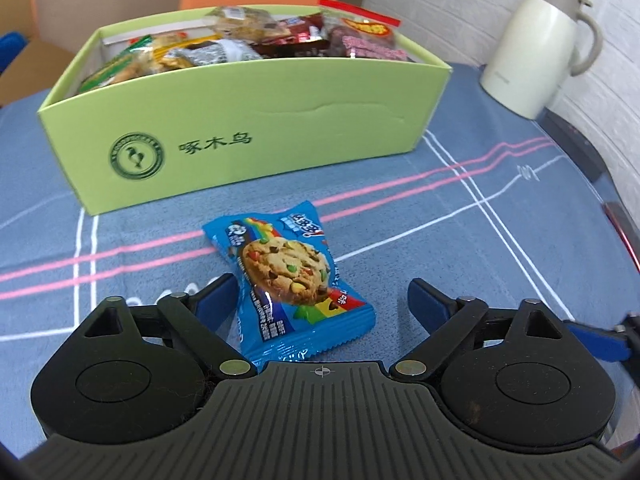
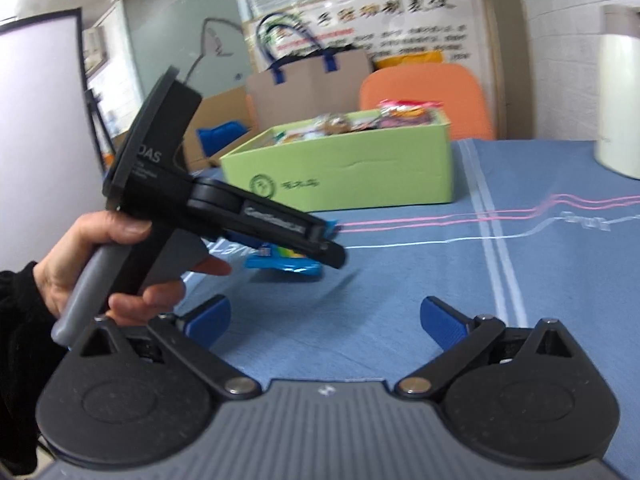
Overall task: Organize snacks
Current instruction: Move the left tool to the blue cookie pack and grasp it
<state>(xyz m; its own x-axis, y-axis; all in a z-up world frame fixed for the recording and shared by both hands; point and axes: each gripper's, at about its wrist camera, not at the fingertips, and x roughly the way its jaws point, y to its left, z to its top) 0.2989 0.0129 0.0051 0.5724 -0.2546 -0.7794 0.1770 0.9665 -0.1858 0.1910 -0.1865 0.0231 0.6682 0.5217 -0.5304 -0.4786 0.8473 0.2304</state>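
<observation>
We see a glossy blue plastic cookie wrapper point(image 1: 290, 284) lying on a matt woven blue cloth point(image 1: 460, 240); the green box point(image 1: 256, 120) looks like smooth matt cardboard; our fingers point(image 1: 430, 304) carry ribbed blue pads on matt black plastic; the cream jug point(image 1: 532, 48) has a smooth satin sheen.

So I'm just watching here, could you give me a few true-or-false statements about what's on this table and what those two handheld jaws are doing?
1. The blue cookie packet lies on the tablecloth, outside the green box. True.
2. The green box is empty. False: it is filled with wrapped snacks.
3. The left gripper has its jaws spread wide on either side of the cookie packet. True; nothing is pinched yet.
4. The right gripper is clamped on a snack. False: its jaws are open with only cloth between them.
5. A white jug stands on the table to the right of the box. True.
6. The cookie packet is red. False: it is blue with a cookie pictured on it.
</observation>
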